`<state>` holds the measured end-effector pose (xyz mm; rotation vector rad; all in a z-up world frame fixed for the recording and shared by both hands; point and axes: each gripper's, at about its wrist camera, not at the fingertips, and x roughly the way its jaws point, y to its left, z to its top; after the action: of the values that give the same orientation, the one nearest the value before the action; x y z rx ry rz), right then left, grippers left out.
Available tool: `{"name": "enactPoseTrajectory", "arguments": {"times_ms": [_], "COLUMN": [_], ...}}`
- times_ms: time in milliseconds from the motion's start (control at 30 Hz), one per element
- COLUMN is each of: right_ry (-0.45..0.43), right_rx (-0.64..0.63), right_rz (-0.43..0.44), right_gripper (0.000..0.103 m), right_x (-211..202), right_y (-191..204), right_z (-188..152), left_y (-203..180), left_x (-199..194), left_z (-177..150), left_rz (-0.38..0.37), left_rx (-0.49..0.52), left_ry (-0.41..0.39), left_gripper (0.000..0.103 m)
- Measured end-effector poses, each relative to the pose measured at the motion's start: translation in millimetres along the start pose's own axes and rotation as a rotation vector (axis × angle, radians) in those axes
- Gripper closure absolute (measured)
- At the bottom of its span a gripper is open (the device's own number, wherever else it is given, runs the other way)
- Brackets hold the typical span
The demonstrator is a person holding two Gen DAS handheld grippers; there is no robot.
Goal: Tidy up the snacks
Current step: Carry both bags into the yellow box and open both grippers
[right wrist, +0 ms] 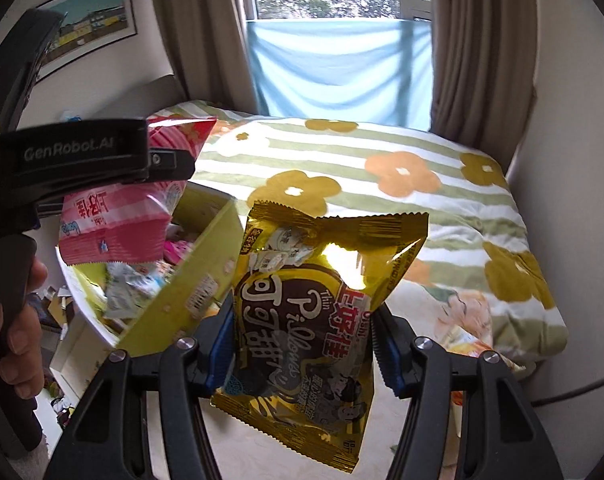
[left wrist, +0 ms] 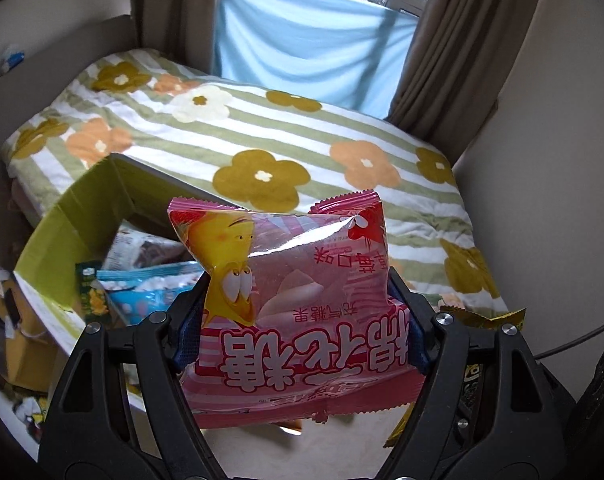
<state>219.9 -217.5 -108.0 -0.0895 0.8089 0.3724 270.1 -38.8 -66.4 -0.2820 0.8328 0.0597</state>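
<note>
Left wrist view showed a bed with a flower-patterned striped quilt [left wrist: 262, 136] filling the background, a blue cloth [left wrist: 302, 52] hung across the window behind it. An open green carton [left wrist: 82, 208] stood left of the gripper, snack packets [left wrist: 150, 280] loose inside. The left gripper [left wrist: 302, 320] was clamped on a pink marshmallow bag [left wrist: 294, 304], held above the carton's near edge. The right gripper [right wrist: 302, 344] was closed on a gold snack bag [right wrist: 322, 320], just right of the carton wall.

The box [right wrist: 190, 280] is standing left of the bed [right wrist: 382, 184], with several snack packets [left wrist: 142, 280] lying inside it.
</note>
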Motion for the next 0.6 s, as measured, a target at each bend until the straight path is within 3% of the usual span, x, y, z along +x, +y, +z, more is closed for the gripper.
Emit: {"name": "enactPoseTrajectory", "arguments": {"times_ms": [267, 600], "right_ry": [-0.016, 0.041], "right_rx": [-0.043, -0.005], "right_rz": [0.051, 0.091], "right_gripper": [0.047, 0.047], "right_x": [25.4, 93.2], "right_y": [76.5, 144.8], "right_z": [43.7, 86.9], "left_y": [111.7, 231.6], "left_x": [4.0, 58.8], "left_z": [31.4, 47.0], "left_rz": [0.073, 0.148], "left_rx": [-0.048, -0.033], "left_ry": [0.009, 0.101], "left_gripper": [0.028, 0.028]}}
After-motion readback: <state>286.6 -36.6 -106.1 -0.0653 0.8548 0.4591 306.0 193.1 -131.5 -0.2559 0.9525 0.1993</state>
